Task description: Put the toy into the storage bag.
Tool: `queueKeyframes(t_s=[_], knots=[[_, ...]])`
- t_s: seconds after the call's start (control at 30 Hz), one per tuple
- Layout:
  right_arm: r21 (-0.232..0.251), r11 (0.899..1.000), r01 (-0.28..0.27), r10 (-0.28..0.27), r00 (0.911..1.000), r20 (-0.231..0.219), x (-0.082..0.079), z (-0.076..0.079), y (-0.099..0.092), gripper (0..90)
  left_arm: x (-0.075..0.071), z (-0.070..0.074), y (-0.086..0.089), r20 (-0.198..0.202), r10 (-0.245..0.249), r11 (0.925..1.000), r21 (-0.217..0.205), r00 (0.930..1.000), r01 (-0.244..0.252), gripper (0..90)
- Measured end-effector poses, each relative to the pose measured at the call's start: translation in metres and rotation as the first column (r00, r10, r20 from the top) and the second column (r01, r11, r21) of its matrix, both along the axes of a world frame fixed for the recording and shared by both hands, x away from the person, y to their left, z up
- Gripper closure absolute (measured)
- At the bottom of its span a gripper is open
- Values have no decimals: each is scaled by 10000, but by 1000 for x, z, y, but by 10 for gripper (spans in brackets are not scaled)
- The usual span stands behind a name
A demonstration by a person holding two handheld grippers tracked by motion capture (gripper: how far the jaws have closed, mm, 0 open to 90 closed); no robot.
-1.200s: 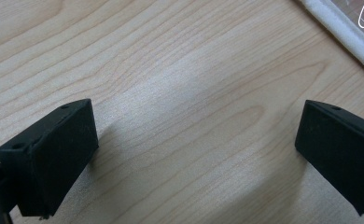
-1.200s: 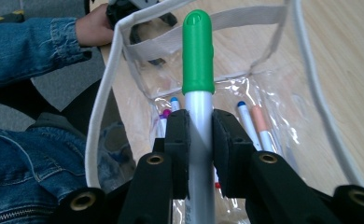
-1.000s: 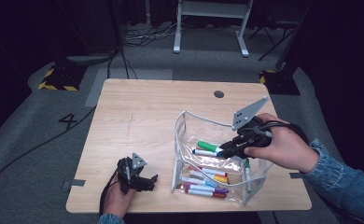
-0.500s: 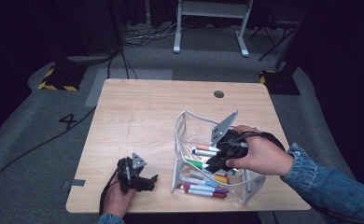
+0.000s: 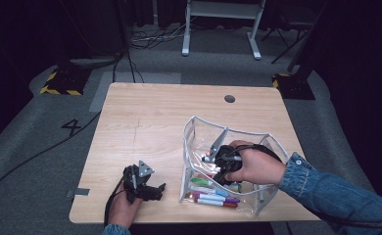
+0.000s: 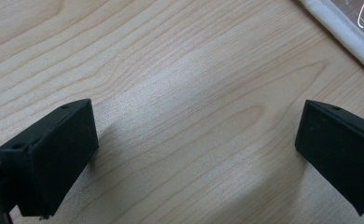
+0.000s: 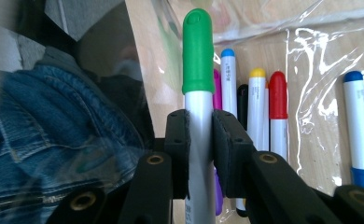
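Lowering the green-capped white marker [image 7: 198, 93] into the clear plastic pouch with white piping [image 5: 195, 128] is the step in hand, I judge, and it goes best if the right gripper [image 5: 223, 164] sinks until the barrel lies flat beside the other coloured markers [image 5: 213, 198] before letting go. Its black padded jaws are clamped narrow on the smooth round barrel, just below the glossy cap. The pouch film is thin, crinkled and shiny, so a slow entry avoids snagging its soft wall. At the near left, the left gripper [image 5: 152, 190] rests with jaws spread wide and empty over the pale grained wooden table [image 6: 180, 93]
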State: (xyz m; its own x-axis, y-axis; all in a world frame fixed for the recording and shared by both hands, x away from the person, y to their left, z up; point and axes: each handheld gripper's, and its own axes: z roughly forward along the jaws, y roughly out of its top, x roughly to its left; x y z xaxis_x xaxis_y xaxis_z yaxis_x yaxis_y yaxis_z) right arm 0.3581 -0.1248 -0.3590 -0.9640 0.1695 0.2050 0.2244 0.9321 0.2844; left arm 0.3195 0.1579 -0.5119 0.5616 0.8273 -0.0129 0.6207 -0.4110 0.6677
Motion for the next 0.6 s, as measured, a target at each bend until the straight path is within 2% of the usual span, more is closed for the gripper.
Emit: queueKeyframes(t_s=[0.13,0.23,0.3,0.33,0.4,0.43,0.47,0.5,0.6], knots=[[-415,9991,-83,77,9999,-149,5,-12,5,770,0,0,0,0,-17,10000,3,10000,17,0],[-688,9975,-178,174,9998,-56,9,-21,8,765,0,0,0,-13,-29,10000,3,10000,29,0],[-870,9958,-280,283,9996,18,11,-25,9,650,0,0,0,-13,-30,10000,2,10000,30,0],[-824,9957,-418,449,9983,366,12,-26,9,581,0,0,0,-12,-29,10000,0,10000,29,0],[-663,9973,-317,361,9971,670,12,-24,7,491,0,0,0,-12,-33,10000,-2,10000,33,0],[-464,9988,-132,162,9978,648,12,-22,6,454,0,0,0,-13,-34,10000,-2,10000,34,0],[-10,9996,269,-267,9971,713,13,-16,1,397,0,0,0,-12,-35,10000,-2,10000,35,0],[-10,9996,269,-267,9971,713,13,-16,1,397,0,0,0,-6,-35,10000,0,10000,35,0],[475,9966,678,-723,9924,1000,14,-5,-7,351,0,0,0,-2,-34,10000,2,10000,34,0]])
